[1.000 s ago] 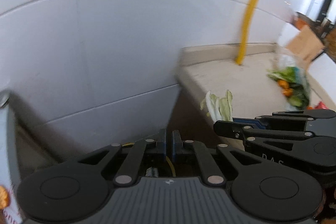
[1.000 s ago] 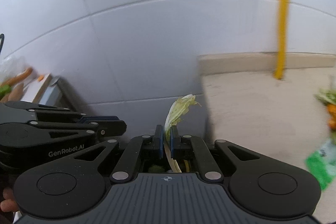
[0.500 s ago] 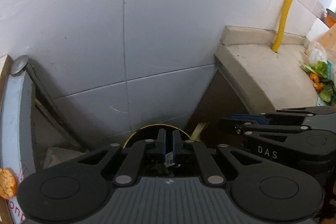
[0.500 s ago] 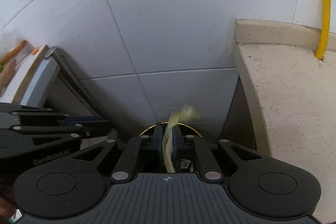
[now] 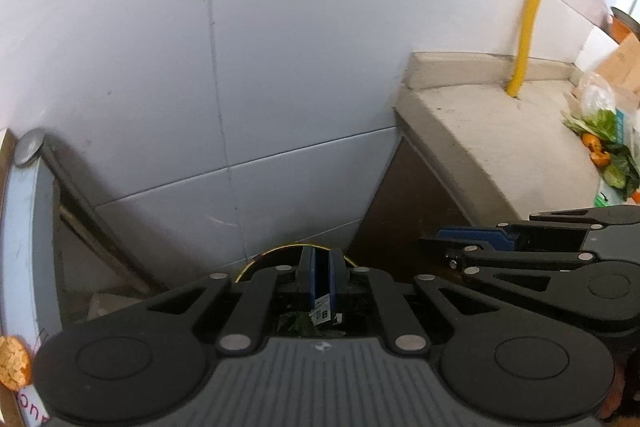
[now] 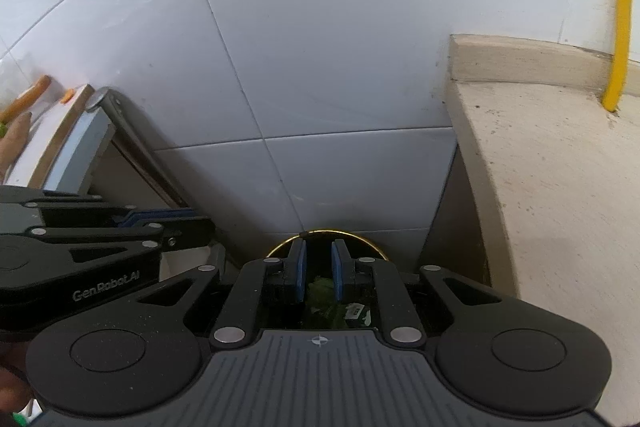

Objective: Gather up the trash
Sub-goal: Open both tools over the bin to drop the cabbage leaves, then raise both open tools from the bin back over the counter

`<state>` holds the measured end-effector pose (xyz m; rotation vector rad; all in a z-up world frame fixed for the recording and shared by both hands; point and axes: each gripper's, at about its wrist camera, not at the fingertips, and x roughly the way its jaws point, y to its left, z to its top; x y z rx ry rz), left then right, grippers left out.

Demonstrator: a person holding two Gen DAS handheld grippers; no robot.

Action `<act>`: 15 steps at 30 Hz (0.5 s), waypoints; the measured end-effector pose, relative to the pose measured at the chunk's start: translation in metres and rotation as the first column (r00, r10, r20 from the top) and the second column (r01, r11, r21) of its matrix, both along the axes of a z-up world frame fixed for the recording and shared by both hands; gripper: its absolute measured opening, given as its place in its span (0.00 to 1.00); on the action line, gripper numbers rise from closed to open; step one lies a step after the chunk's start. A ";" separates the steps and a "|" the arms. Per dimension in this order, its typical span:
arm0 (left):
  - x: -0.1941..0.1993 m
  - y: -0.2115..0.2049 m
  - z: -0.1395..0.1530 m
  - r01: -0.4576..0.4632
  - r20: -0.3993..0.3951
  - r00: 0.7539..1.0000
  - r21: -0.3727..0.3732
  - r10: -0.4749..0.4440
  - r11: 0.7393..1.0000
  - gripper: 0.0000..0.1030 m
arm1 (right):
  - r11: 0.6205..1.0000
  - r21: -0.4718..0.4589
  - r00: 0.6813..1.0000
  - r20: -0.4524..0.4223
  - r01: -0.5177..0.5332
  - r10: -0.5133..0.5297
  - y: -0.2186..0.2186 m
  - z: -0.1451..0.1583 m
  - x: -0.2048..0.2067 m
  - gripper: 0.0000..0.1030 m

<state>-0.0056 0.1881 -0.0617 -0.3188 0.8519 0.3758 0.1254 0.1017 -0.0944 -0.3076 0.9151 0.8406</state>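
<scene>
Gone from the right gripper [image 6: 319, 277]: the pale cabbage leaf it pinched a second ago. Its fingers [image 6: 298, 275] are opening, nothing between them, poised over the gold-rimmed bin [image 6: 326, 235] on the floor, where green scraps [image 6: 320, 291] lie below. Left gripper [image 5: 320, 281]: fingers pressed together on a small printed label scrap [image 5: 322, 313], also over the bin, not yet released. Beyond: white tiled wall [image 6: 320, 67], yellow pipe [image 5: 534, 3]. Far end of the beige surface [image 5: 500, 135]: vegetable leaves and orange peel [image 5: 604, 151] beside a plastic bag [image 5: 596, 95], uncollected. Judgement: one leaf delivered, one scrap pending, a pile remaining.
</scene>
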 end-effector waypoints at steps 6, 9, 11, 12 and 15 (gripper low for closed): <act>0.013 -0.017 0.007 0.062 0.014 0.998 0.015 -0.062 0.998 0.04 | 0.999 0.019 0.999 0.029 0.037 -0.038 -0.021 0.012 -0.003 0.23; 0.020 -0.027 0.011 0.094 0.021 0.995 0.023 -0.095 0.995 0.04 | 0.998 0.027 0.997 0.041 0.064 -0.065 -0.033 0.018 -0.003 0.25; 0.025 -0.033 0.014 0.115 0.026 0.993 0.033 -0.116 0.993 0.07 | 0.996 0.032 0.995 0.050 0.084 -0.086 -0.041 0.022 -0.003 0.27; 0.026 -0.037 0.016 0.123 0.030 0.992 0.040 -0.124 0.992 0.07 | 0.995 0.037 0.994 0.054 0.095 -0.097 -0.046 0.023 -0.003 0.29; 0.033 -0.046 0.022 0.150 0.038 0.988 0.060 -0.153 0.987 0.08 | 0.992 0.047 0.990 0.067 0.120 -0.123 -0.058 0.028 -0.003 0.33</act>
